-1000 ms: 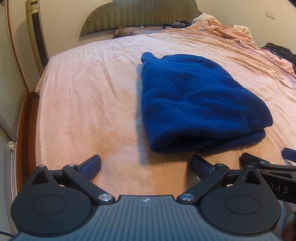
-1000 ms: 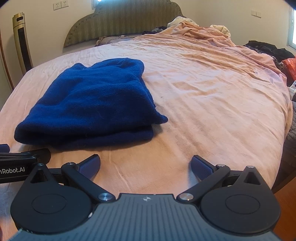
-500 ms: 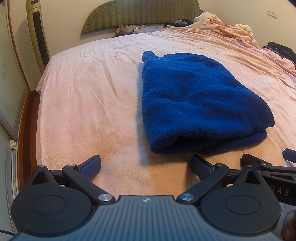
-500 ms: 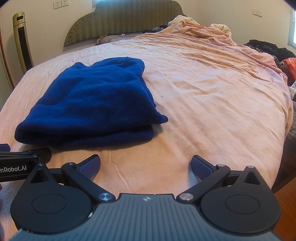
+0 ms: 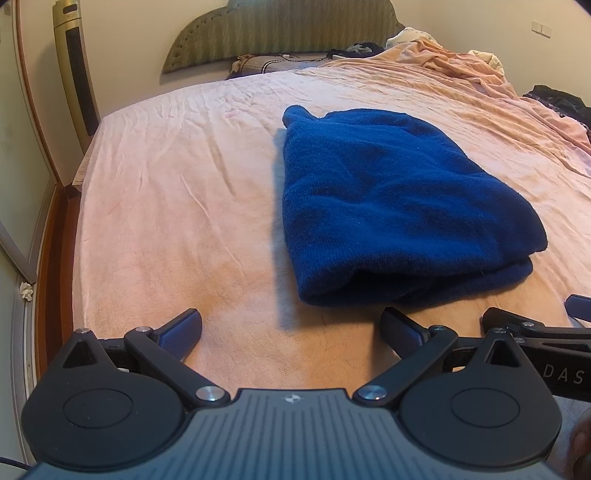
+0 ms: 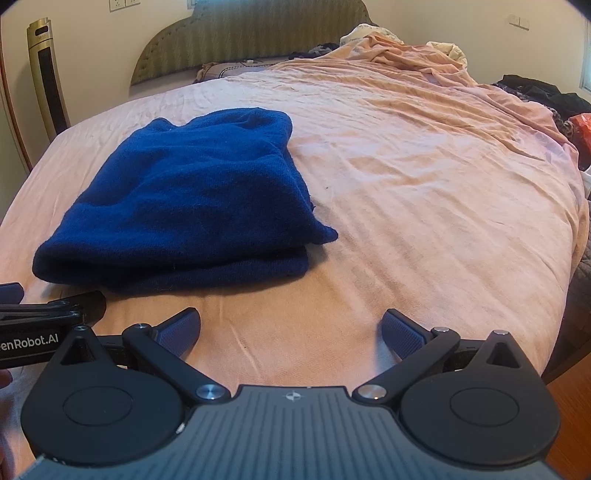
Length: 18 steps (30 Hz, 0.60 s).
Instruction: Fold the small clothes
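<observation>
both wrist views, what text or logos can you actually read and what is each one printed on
"DAS": white letters on the side of the right claw, cut off at the edge of the left wrist view.
"enRobot.AI": white letters on the side of the left claw, its start cut off at the edge of the right wrist view.
A small white emblem, no letters, sits on each claw body.
Markings atop the gold tower fan are too blurred to read.
The blue folded garment shows no label.

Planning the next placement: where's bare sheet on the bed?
Free: left of the blue garment toward the bed's left edge, and right of it. Crowded: the rumpled pink bedding by the headboard.
</observation>
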Motion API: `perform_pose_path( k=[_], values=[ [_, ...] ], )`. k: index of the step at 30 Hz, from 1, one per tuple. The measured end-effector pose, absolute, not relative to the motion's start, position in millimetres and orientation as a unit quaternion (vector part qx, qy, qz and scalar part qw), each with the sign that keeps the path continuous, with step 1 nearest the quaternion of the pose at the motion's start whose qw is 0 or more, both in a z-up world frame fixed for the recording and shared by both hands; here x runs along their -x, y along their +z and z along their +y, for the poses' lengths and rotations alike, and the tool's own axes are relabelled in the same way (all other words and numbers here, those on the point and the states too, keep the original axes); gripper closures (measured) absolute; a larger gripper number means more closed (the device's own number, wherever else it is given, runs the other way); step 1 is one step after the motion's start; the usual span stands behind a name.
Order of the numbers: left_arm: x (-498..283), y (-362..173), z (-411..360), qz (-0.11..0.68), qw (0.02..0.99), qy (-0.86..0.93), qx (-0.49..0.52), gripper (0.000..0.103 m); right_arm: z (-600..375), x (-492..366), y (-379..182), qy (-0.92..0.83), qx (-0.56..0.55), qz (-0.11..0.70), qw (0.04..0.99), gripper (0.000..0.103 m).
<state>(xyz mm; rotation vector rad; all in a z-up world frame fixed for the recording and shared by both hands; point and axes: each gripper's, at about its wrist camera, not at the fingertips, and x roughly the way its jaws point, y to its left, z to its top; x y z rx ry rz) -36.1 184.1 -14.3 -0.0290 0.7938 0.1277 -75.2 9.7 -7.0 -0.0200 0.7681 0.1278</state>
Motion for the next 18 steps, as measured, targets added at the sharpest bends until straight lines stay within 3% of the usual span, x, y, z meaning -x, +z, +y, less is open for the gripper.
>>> perform_pose_path(
  k=[18],
  values=[
    [44.7, -1.6, 187.7, 0.421, 0.905, 0.051, 0.024, 0.000, 8.0, 83.3, 12.1, 0.088, 0.015, 0.387, 0.918, 0.000]
  ],
)
